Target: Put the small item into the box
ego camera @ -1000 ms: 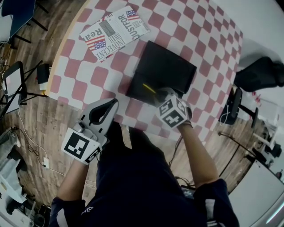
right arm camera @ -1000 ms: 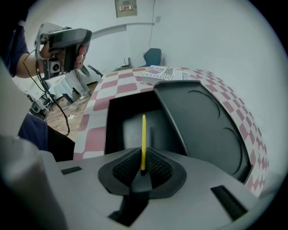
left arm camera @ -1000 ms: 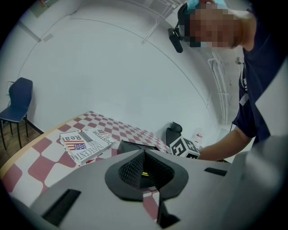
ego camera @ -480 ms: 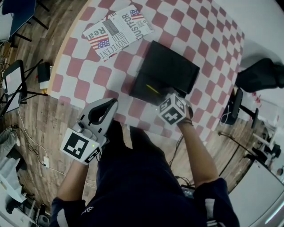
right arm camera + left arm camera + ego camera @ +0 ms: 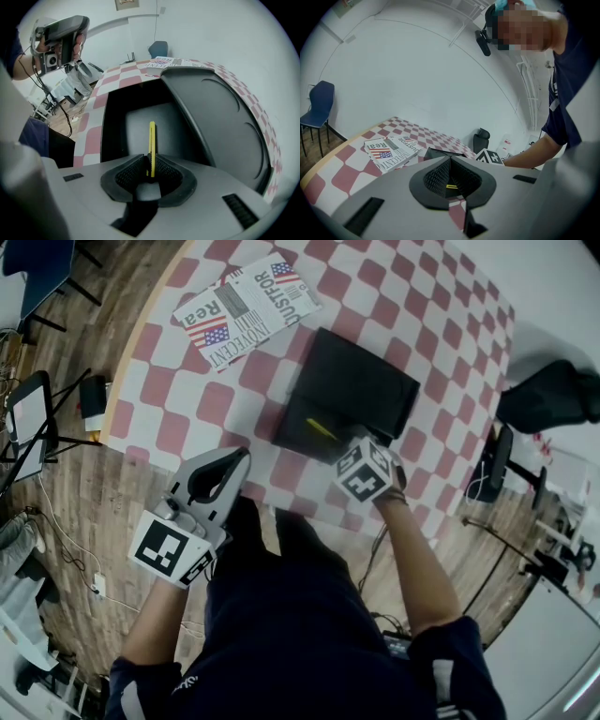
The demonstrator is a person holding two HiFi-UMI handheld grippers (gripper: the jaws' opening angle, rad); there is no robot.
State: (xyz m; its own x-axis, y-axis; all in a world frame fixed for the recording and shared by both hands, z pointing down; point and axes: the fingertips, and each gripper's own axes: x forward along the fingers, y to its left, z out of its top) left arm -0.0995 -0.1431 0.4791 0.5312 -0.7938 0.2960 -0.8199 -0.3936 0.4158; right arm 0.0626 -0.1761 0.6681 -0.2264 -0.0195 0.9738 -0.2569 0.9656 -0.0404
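Observation:
A black box (image 5: 356,381) lies open on the checked table (image 5: 187,399), its lid (image 5: 220,112) folded back to the right. My right gripper (image 5: 343,441) reaches over the box's near edge. A thin yellow item (image 5: 152,140) stands between its jaws and points down onto the box floor (image 5: 136,126). These jaws are opening; the pads (image 5: 164,171) look just off the item. In the head view the yellow item (image 5: 321,428) shows as a short streak inside the box. My left gripper (image 5: 236,463) hangs at the table's near edge, shut and empty (image 5: 450,164).
A folded newspaper (image 5: 246,310) with flag prints lies at the far left of the table, beyond the box. The person's body and arms fill the near side. Chairs, stands and cables stand on the wooden floor (image 5: 75,512) around the round table.
The right gripper with the yellow item has edged slightly farther over the box's near edge. The left gripper has stayed where it was.

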